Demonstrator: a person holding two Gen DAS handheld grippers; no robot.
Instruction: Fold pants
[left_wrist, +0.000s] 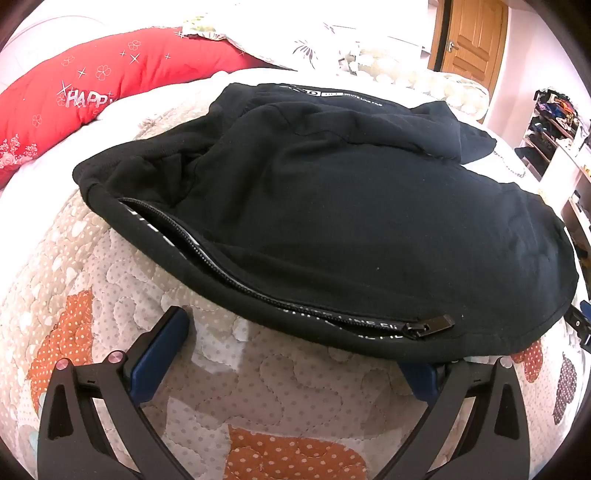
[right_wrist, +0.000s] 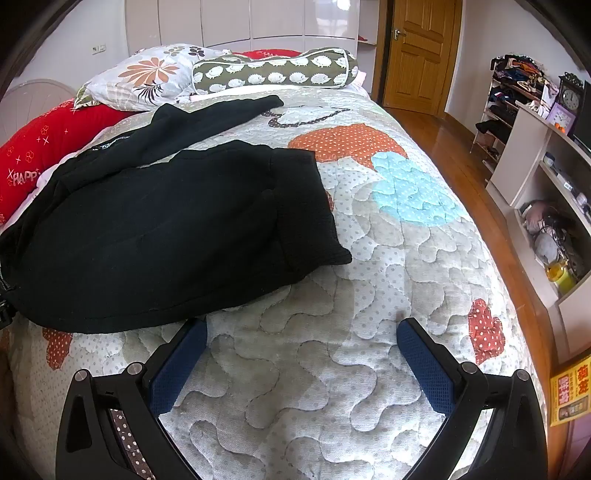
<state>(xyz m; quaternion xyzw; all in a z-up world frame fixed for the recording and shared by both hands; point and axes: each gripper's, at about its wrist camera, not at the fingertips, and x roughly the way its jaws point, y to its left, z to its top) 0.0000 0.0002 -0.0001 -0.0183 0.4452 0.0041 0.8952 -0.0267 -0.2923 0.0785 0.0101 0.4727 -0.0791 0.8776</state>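
Observation:
The black pants (left_wrist: 332, 206) lie loosely folded in a heap on the quilted bed cover (left_wrist: 258, 376). A zipped pocket with a black zip pull (left_wrist: 428, 326) runs along the near hem. My left gripper (left_wrist: 295, 343) is open, its fingers at the near hem; the right finger is partly under the cloth edge. In the right wrist view the pants (right_wrist: 166, 229) lie at the left, one leg stretching toward the pillows. My right gripper (right_wrist: 303, 343) is open and empty over the quilt, its left finger beside the pants' near edge.
A red pillow (left_wrist: 92, 85), a floral pillow (right_wrist: 144, 74) and a patterned bolster (right_wrist: 273, 70) lie at the bed's head. Shelves (right_wrist: 546, 192) with clutter stand right of the bed, beyond a wooden floor (right_wrist: 443, 147). A wooden door (right_wrist: 417, 51) is at the back.

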